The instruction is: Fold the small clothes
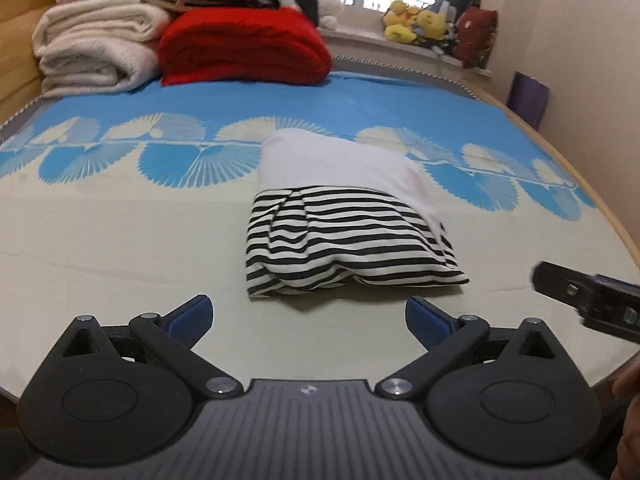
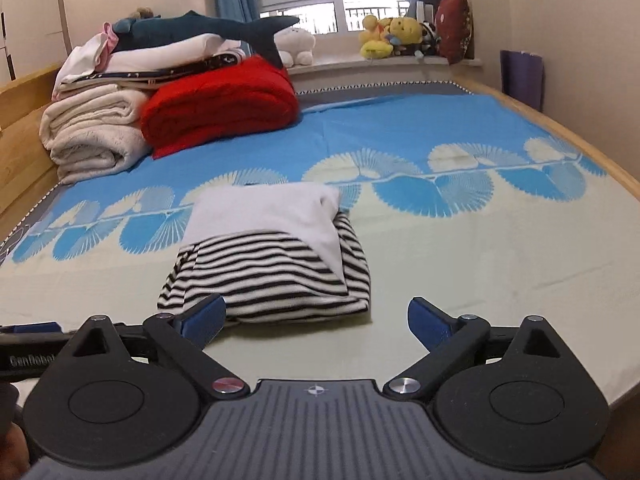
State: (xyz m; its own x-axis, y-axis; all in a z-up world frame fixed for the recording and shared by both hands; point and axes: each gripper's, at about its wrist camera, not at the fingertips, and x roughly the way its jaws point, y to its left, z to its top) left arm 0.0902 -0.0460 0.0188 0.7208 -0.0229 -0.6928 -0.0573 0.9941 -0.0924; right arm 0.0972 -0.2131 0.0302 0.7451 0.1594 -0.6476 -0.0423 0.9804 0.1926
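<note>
You are holding both tongs above the near edge of the bed (image 1: 120, 240), which is wearing a pale cover with a blue fan-patterned band. The left gripper (image 1: 308, 314) is standing with its blue pads wide apart and nothing between them; so is the right gripper (image 2: 316, 316). The folded black-and-white striped garment with a plain white panel (image 1: 340, 216) is lying mid-bed, just beyond the fingertips. A rolled red blanket (image 1: 244, 46) is sitting at the far left corner.
</note>
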